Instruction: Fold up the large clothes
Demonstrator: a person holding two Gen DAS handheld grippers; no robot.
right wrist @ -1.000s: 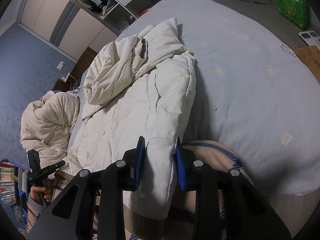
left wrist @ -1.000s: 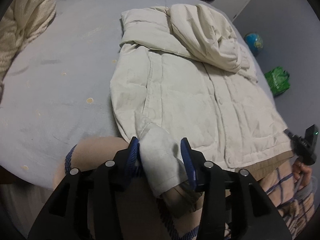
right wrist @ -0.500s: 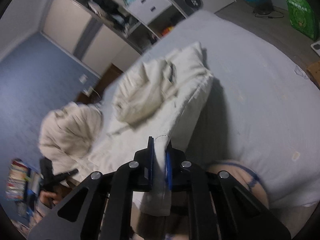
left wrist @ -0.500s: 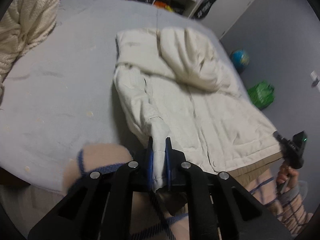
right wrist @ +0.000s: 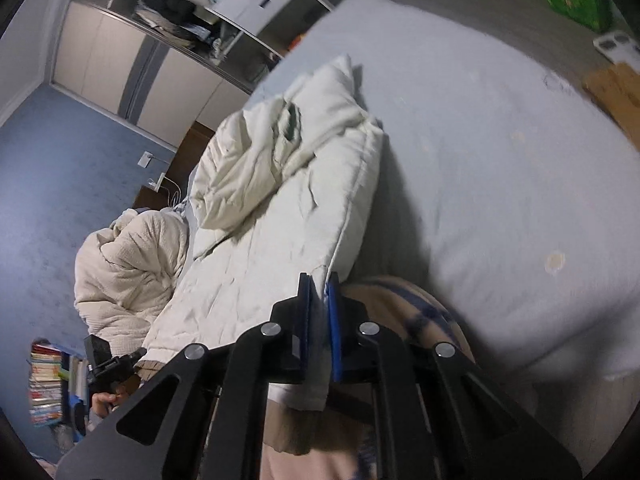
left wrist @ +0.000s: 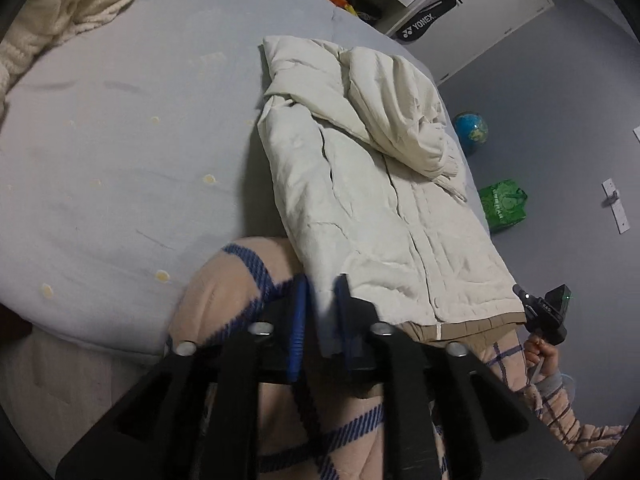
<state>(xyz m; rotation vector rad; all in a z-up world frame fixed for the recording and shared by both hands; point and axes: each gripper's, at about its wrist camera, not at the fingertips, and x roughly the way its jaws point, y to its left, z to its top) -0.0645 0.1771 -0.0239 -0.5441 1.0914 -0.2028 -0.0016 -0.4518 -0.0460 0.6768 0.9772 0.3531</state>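
Both tongs had closed since a second earlier: left tongs (left wrist: 320, 312) clenched on the cream jacket (left wrist: 372, 208) sleeve cuff, right tongs (right wrist: 319, 308) clenched on the other cuff, sleeves lifted. Jacket lay on the bed (left wrist: 120, 140), hood bunched at its far end. Beyond the bed, the open wardrobe (right wrist: 192, 12) held piled clothes.

A home bedroom: a bed (left wrist: 120, 128) (pale blue sheet), an open wardrobe (right wrist: 168, 40), stacked books (right wrist: 44, 384).
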